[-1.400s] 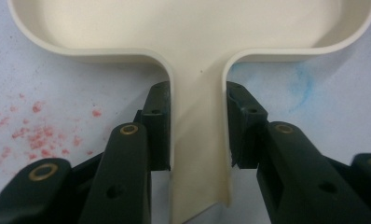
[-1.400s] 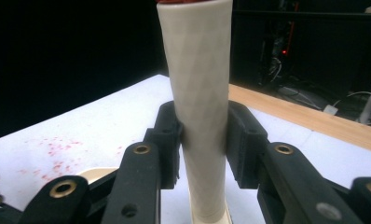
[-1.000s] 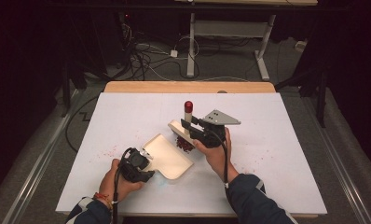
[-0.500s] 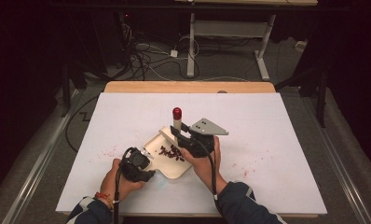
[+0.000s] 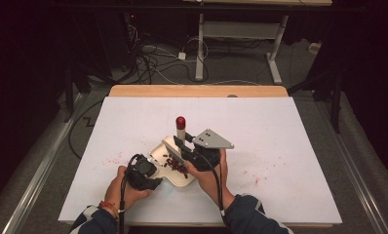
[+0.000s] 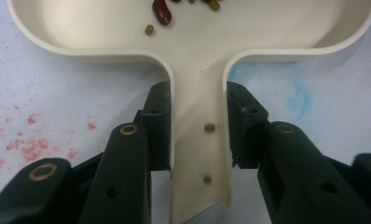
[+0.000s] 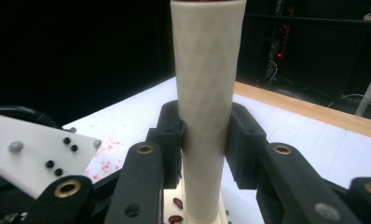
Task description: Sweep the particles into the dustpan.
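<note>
Moved: your right gripper (image 5: 181, 144) has carried the brush (image 5: 181, 127) leftward over the dustpan (image 5: 178, 177) since a second ago; beans (image 5: 175, 165) now lie in the pan.
Room: white table (image 5: 289, 146) lies open to your right and ahead; the near edge sits just behind your hands.
Right fingers: clenched on the brush's cream handle, which stands upright between them.
Left gripper (image 6: 197, 135): clamped on both sides of the dustpan's handle; the pan rests flat on the table.
</note>
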`<state>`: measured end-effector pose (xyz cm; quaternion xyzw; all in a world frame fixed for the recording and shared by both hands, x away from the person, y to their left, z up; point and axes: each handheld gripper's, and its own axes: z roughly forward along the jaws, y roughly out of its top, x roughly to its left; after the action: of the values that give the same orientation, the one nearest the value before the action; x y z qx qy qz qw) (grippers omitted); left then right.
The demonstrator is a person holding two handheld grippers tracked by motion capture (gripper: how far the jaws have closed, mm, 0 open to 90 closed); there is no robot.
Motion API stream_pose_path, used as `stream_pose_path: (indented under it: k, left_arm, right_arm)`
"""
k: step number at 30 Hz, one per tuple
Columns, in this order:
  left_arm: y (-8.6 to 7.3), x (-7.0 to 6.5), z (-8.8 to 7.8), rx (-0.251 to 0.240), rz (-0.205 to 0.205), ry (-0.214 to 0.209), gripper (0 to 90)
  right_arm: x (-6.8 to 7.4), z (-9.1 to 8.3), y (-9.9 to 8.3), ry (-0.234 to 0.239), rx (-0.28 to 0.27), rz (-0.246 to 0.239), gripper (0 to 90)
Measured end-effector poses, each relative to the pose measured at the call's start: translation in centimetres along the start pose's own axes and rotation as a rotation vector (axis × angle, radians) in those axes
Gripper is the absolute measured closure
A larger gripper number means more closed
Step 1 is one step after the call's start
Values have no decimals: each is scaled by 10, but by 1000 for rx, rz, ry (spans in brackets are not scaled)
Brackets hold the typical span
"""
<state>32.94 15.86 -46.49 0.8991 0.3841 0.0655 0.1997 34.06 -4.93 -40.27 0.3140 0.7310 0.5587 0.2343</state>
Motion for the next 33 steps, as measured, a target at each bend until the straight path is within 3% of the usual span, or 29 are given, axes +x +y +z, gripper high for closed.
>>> stream_pose_path:
  k: [4, 11, 21, 25, 33]
  left_arm:
    - [0, 0, 0, 0, 6, -1, 638]
    - [0, 1, 0, -4, 1, -5, 638]
    - [0, 4, -1, -1, 11, -13, 639]
    - [-1, 7, -2, -4, 24, -21, 639]
    - [-4, 12, -4, 8, 43, -22, 639]
  right_arm:
    - [2, 0, 0, 17, 6, -11, 703]
    - [0, -2, 4, -4, -17, -48, 705]
    - [-23, -15, 17, -22, -62, -25, 705]
    - [-33, -22, 21, -36, -68, 11, 705]
    - [-52, -28, 15, -73, -48, -28, 705]
